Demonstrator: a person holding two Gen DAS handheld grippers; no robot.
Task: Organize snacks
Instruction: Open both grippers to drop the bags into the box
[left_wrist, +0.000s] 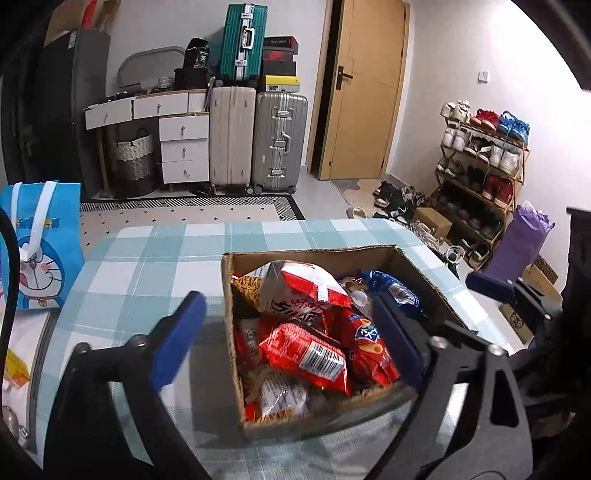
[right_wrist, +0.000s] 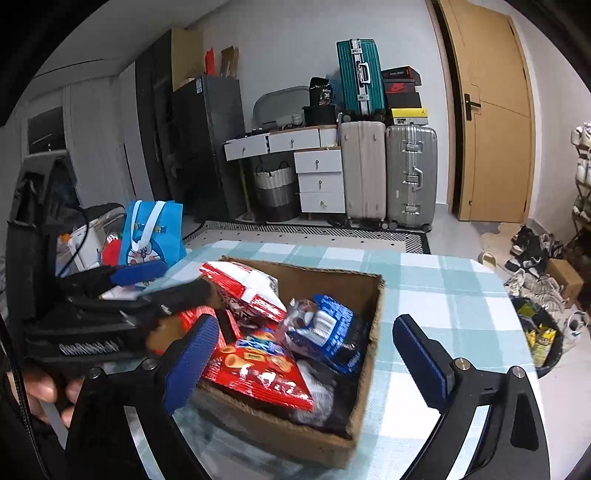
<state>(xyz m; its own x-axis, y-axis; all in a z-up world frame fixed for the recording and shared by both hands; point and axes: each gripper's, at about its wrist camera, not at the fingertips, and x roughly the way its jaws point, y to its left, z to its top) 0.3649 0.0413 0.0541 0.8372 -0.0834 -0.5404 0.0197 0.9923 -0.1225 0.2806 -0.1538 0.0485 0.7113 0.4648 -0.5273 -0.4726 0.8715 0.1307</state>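
Note:
An open cardboard box (left_wrist: 231, 332) full of snack packets stands on a table with a teal checked cloth (left_wrist: 147, 258). Inside lie a white-and-red bag (left_wrist: 306, 288), a red packet (left_wrist: 306, 354) and a blue packet (left_wrist: 399, 291). My left gripper (left_wrist: 290, 341) is open, astride the box's left wall, holding nothing. In the right wrist view the same box (right_wrist: 369, 350) shows a red packet (right_wrist: 258, 373) and a blue packet (right_wrist: 332, 332). My right gripper (right_wrist: 306, 362) is open astride the box's right wall, its pads touching nothing. The left gripper's blue finger (right_wrist: 140, 273) shows at the box's left.
A blue cartoon gift bag (left_wrist: 40, 251) stands off the table's left end. A purple bag (left_wrist: 517, 243), a shoe rack (left_wrist: 484, 173) and a bin with a black liner (right_wrist: 539, 332) are to the right. Suitcases (left_wrist: 258, 140) and white drawers (left_wrist: 184, 147) line the far wall.

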